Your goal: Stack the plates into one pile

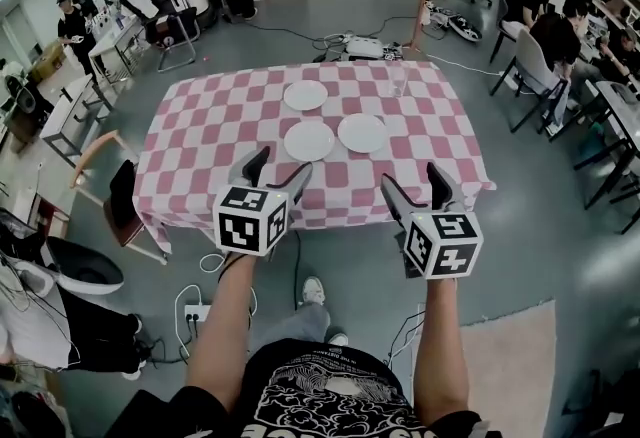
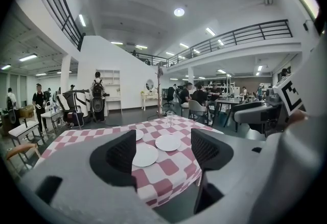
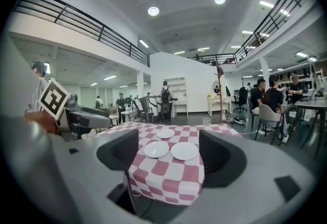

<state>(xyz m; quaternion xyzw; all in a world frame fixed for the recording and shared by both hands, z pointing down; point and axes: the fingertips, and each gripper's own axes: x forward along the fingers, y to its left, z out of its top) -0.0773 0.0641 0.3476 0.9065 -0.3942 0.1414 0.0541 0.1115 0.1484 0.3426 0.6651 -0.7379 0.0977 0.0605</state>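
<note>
Three white plates lie apart on a table with a pink-and-white checked cloth (image 1: 200, 141): a far plate (image 1: 305, 95), a near-left plate (image 1: 309, 140) and a near-right plate (image 1: 362, 133). My left gripper (image 1: 278, 168) hangs open before the table's near edge, nothing between its jaws. My right gripper (image 1: 417, 181) is open too, level with the left one and empty. In the left gripper view the near-left plate (image 2: 145, 155) and near-right plate (image 2: 167, 142) show between the jaws, far off. The right gripper view shows the same near-left plate (image 3: 156, 149) and near-right plate (image 3: 184, 151).
A clear glass (image 1: 397, 78) stands at the table's far right. A wooden chair (image 1: 110, 188) sits at the left side, and a power strip with cables (image 1: 195, 311) lies on the floor. People sit at desks (image 1: 555, 26) to the right.
</note>
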